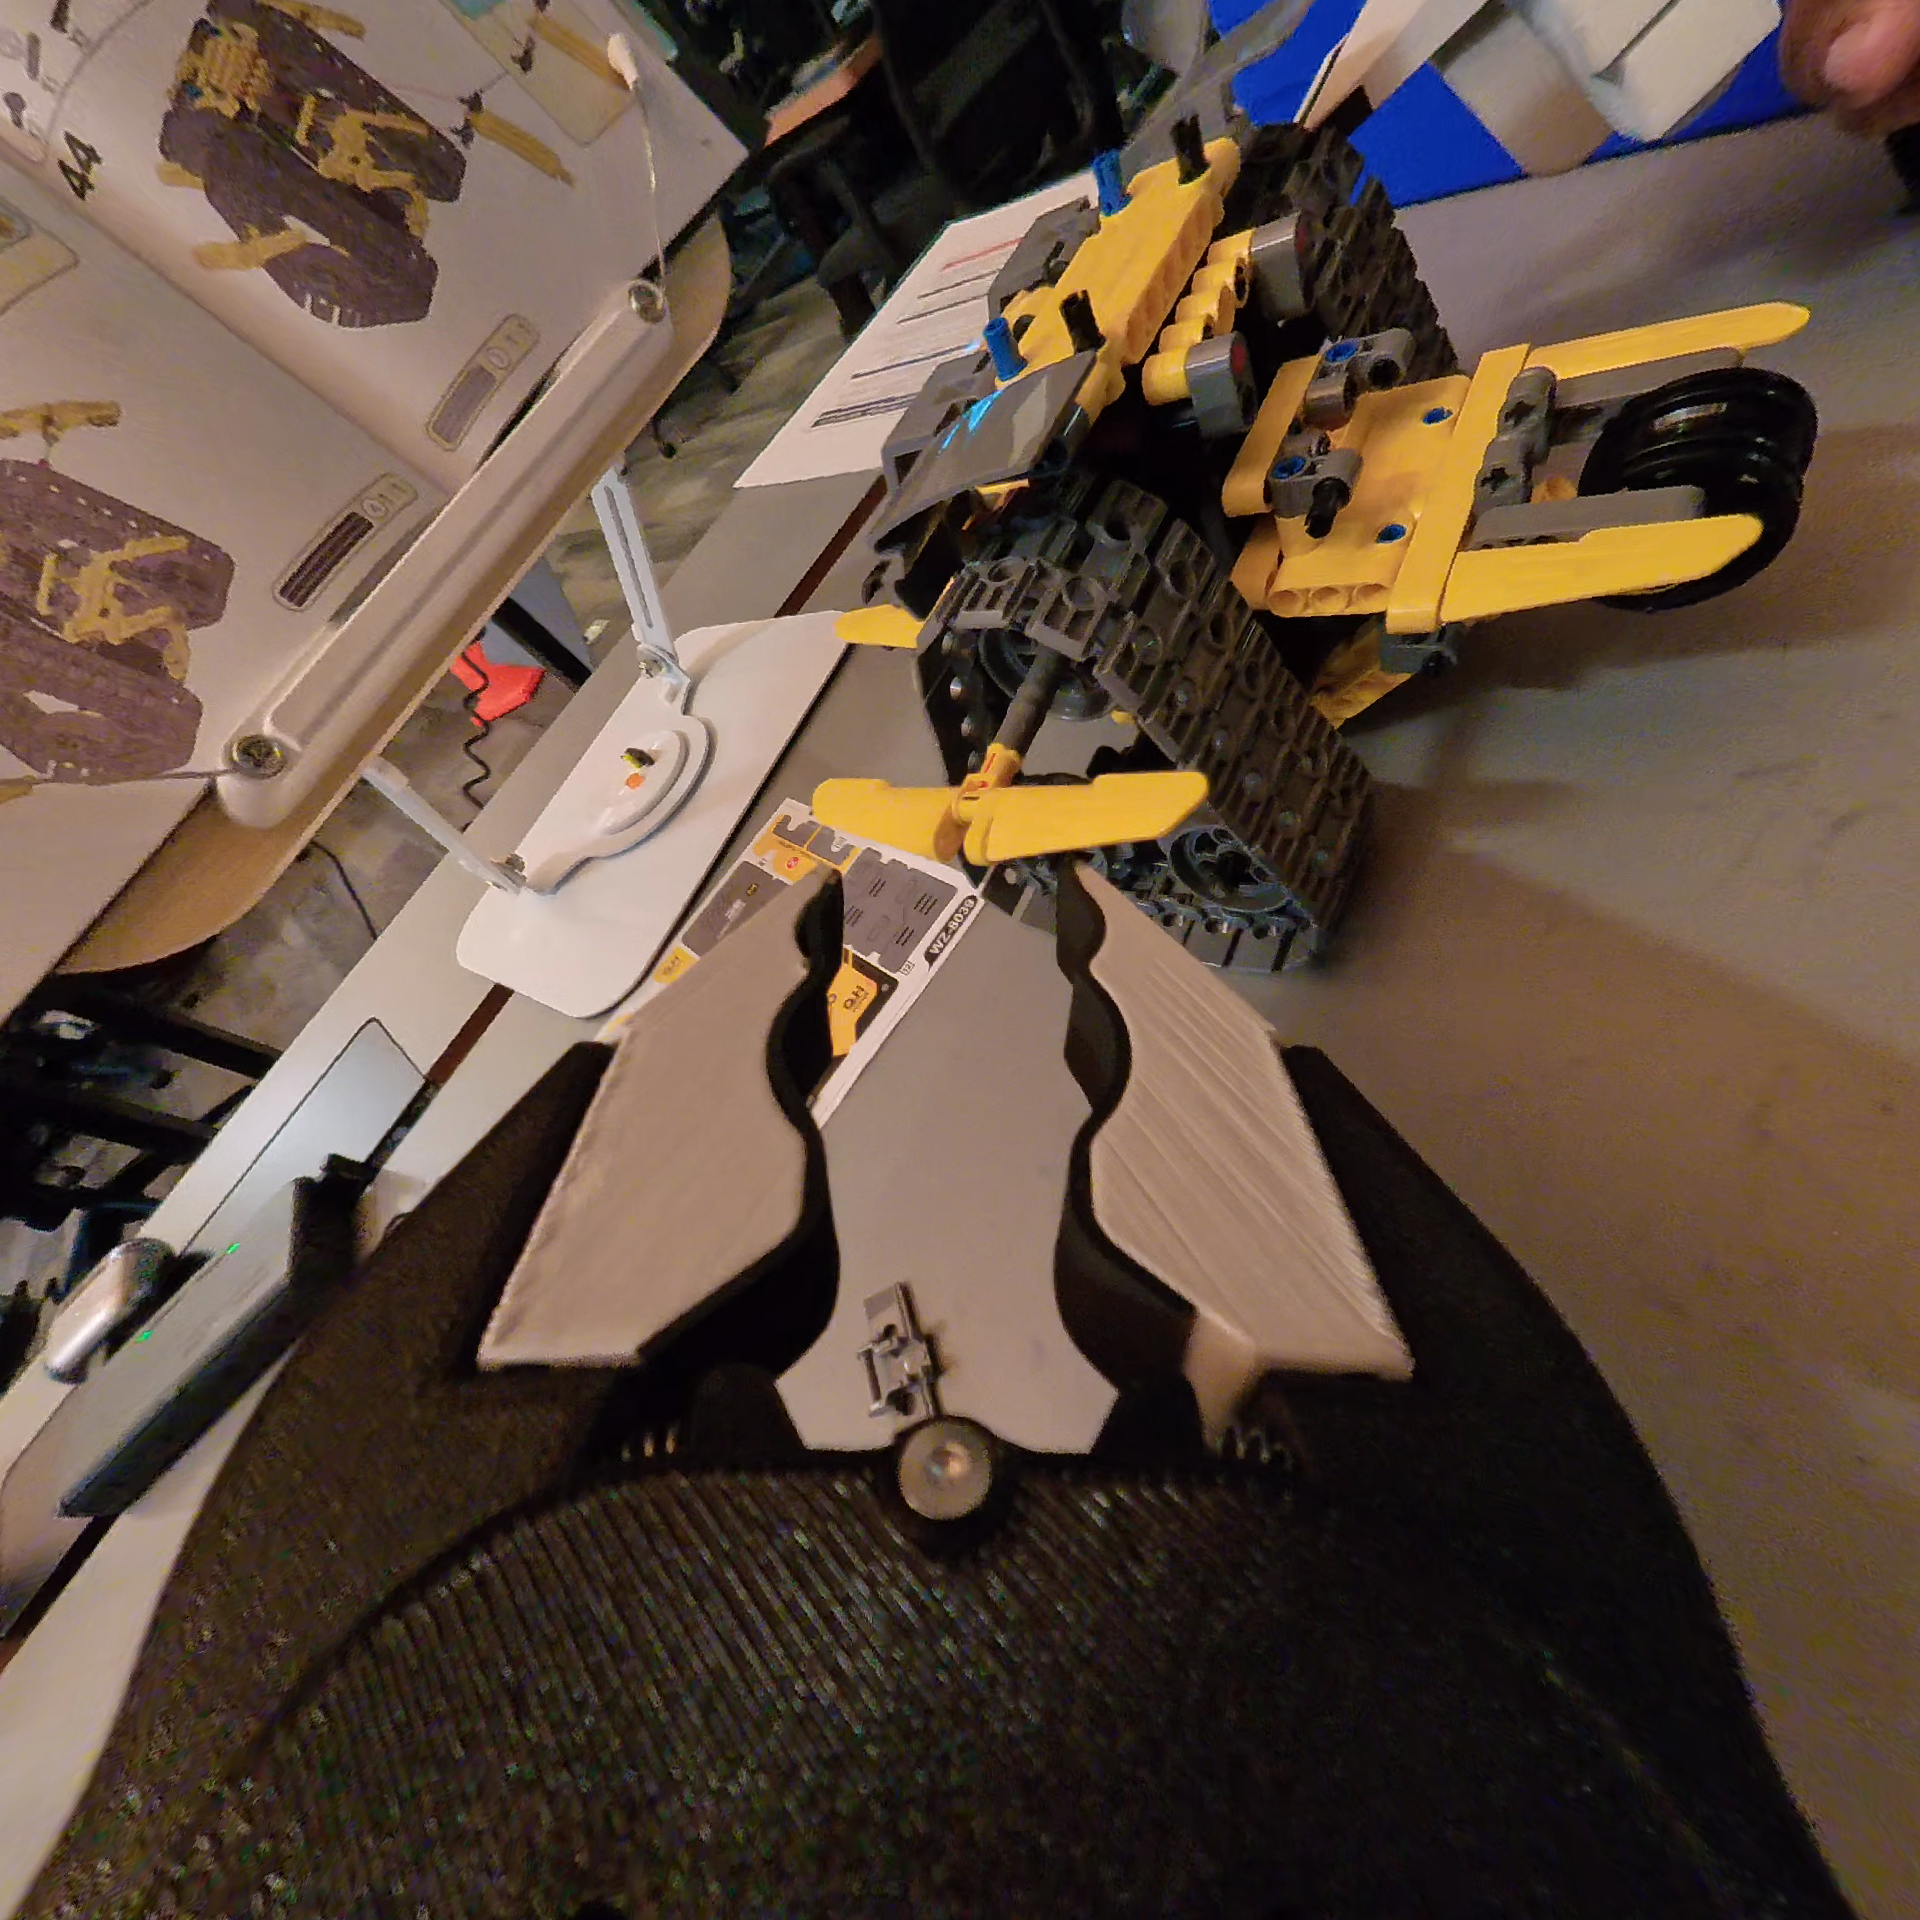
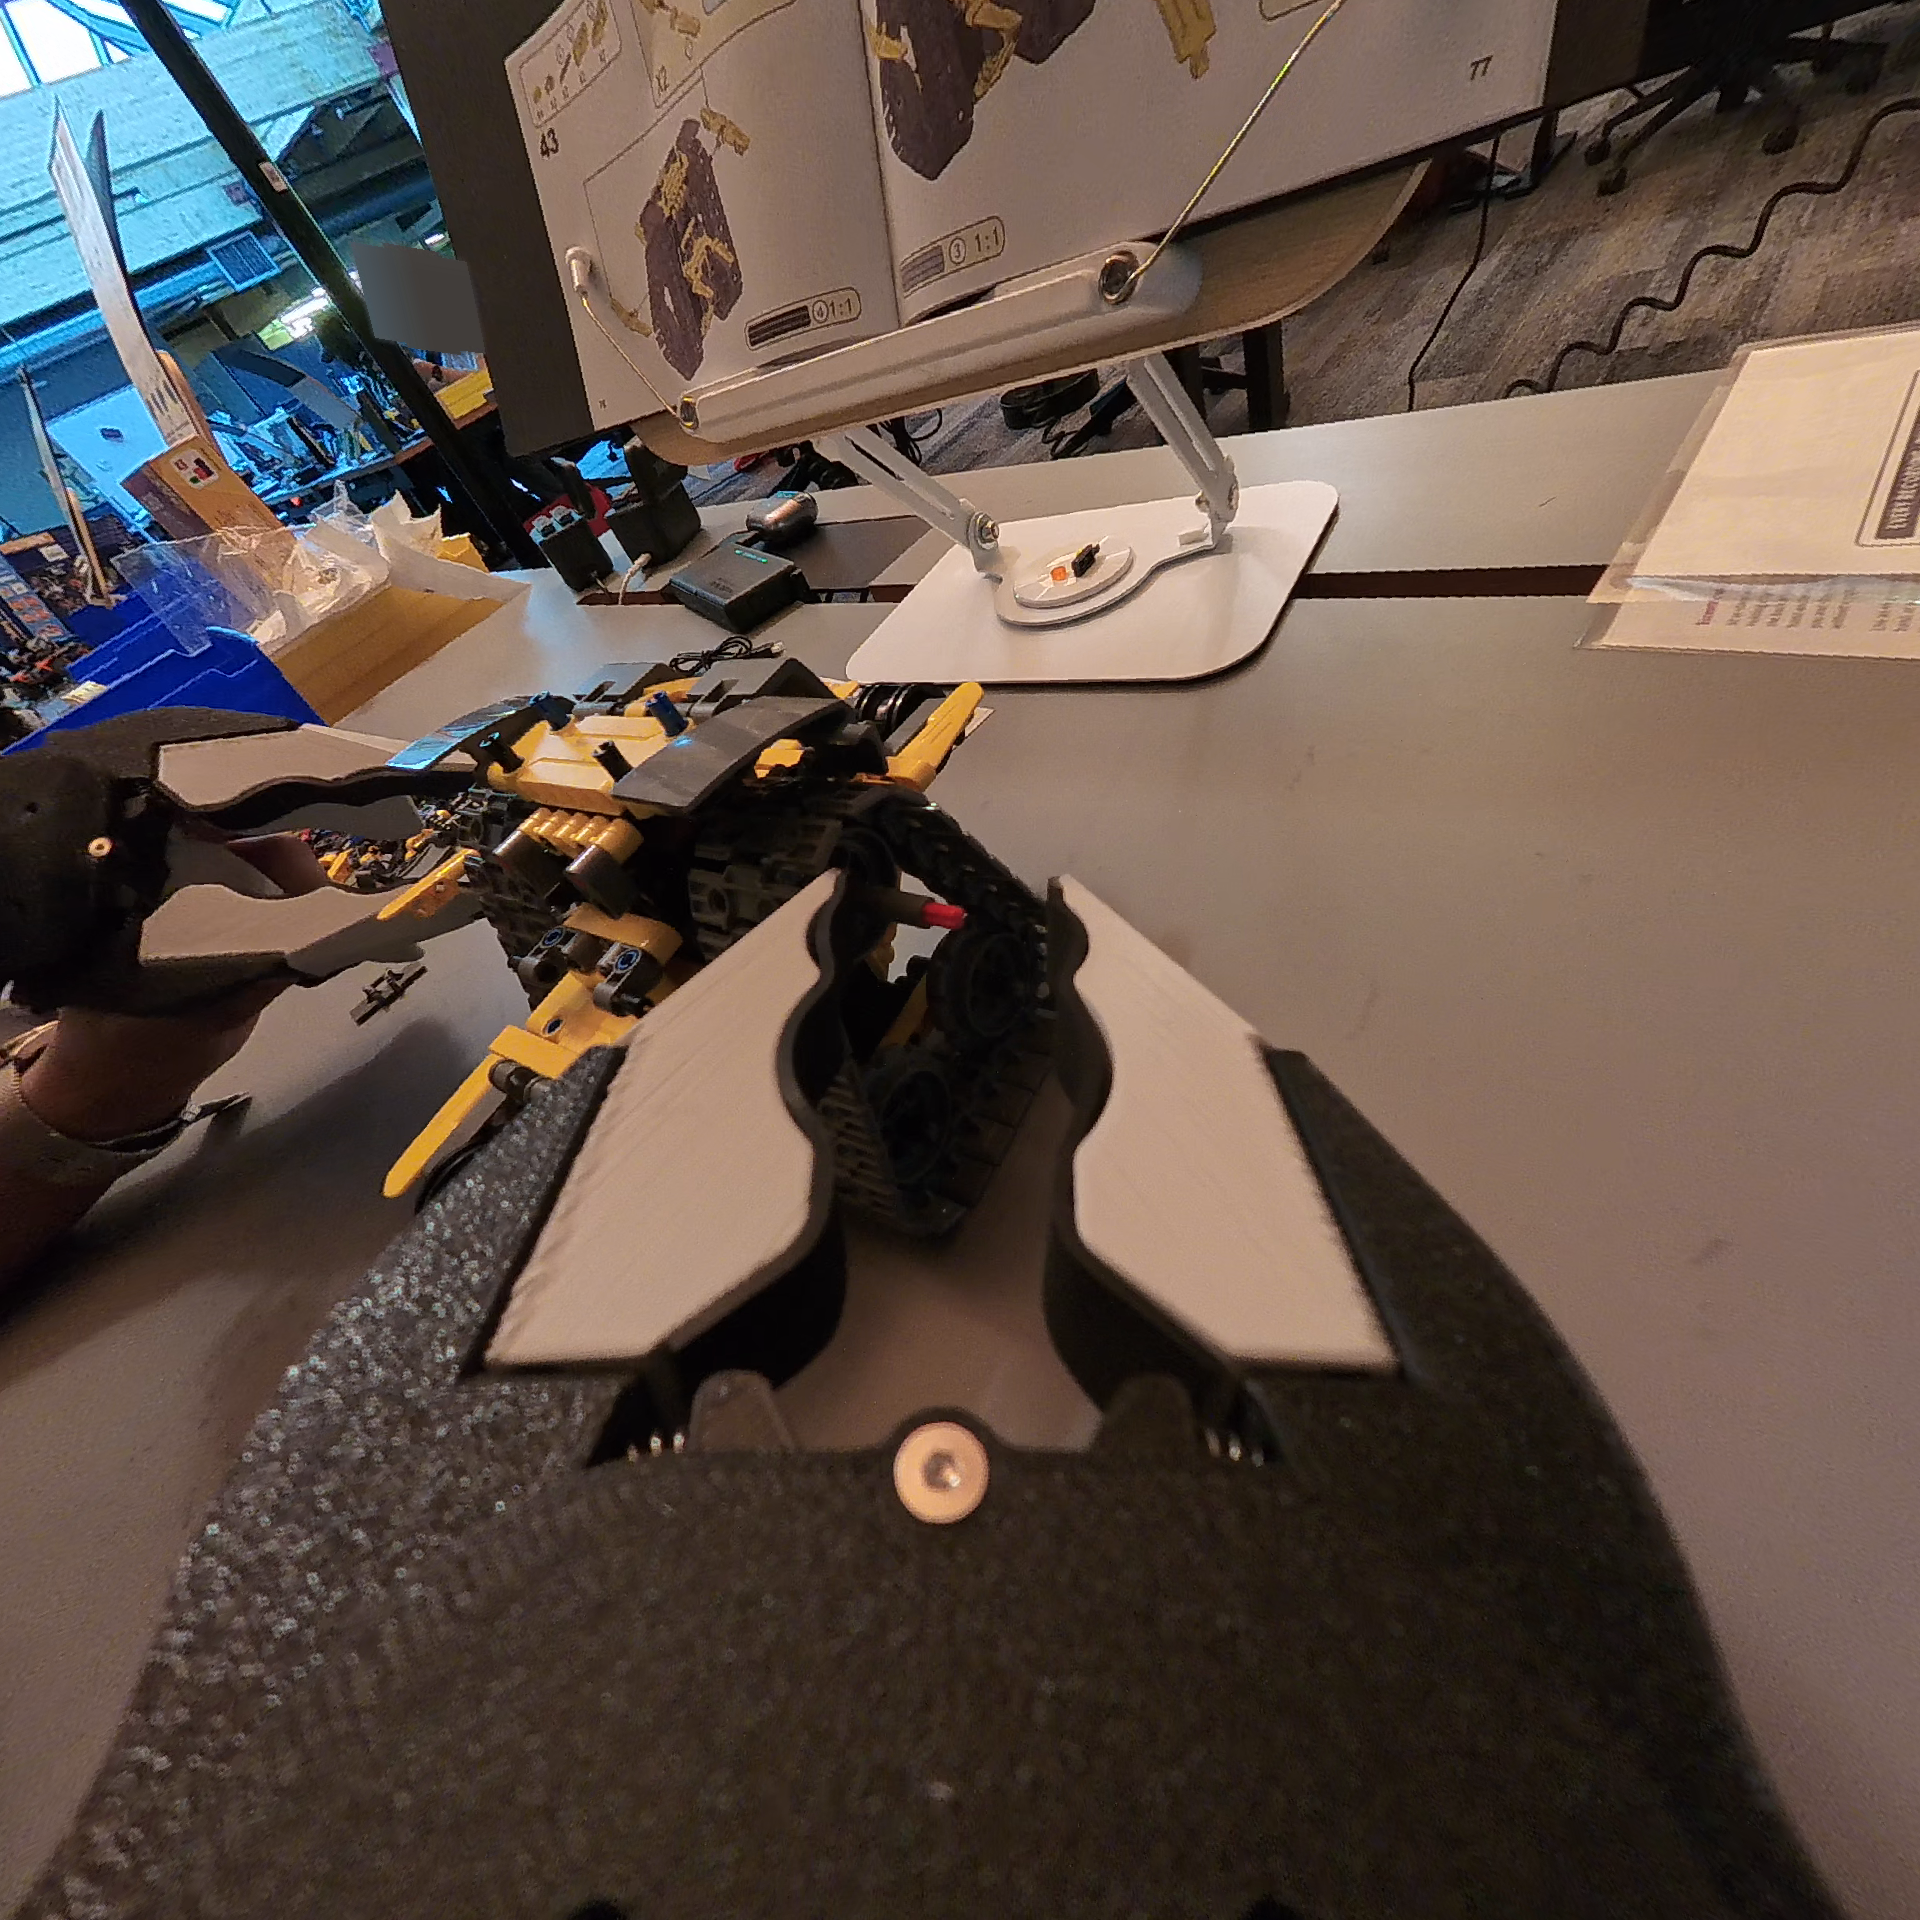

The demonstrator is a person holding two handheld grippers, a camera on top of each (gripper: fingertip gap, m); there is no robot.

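Observation:
A yellow and dark grey tracked brick vehicle (image 1: pixel 1195 540) stands on the grey table (image 1: pixel 1558 1143). My left gripper (image 1: pixel 956 883) is open and empty, its tips just short of a yellow two-blade propeller piece (image 1: pixel 997 816) on an axle at the model's near end. A small grey connector piece (image 1: pixel 899 1361) lies on the table between its fingers. My right gripper (image 2: pixel 945 894) is open, its fingers either side of the model's (image 2: pixel 727 831) black track (image 2: pixel 966 1039), near a red axle tip (image 2: pixel 940 915). The left gripper also shows in the right wrist view (image 2: pixel 436 862), open beside the model.
An instruction booklet (image 2: pixel 831 156) rests on a white stand (image 2: pixel 1091 613) behind the model. A sticker sheet (image 1: pixel 831 935) lies under the left fingers. A black power bank (image 2: pixel 732 582), blue bins (image 2: pixel 156 665) and a plastic-sleeved paper sheet (image 2: pixel 1787 499) stand around. A hand (image 1: pixel 1860 52) shows at the top right. Some 20 centimeters of space lies between my two pairs of fingers.

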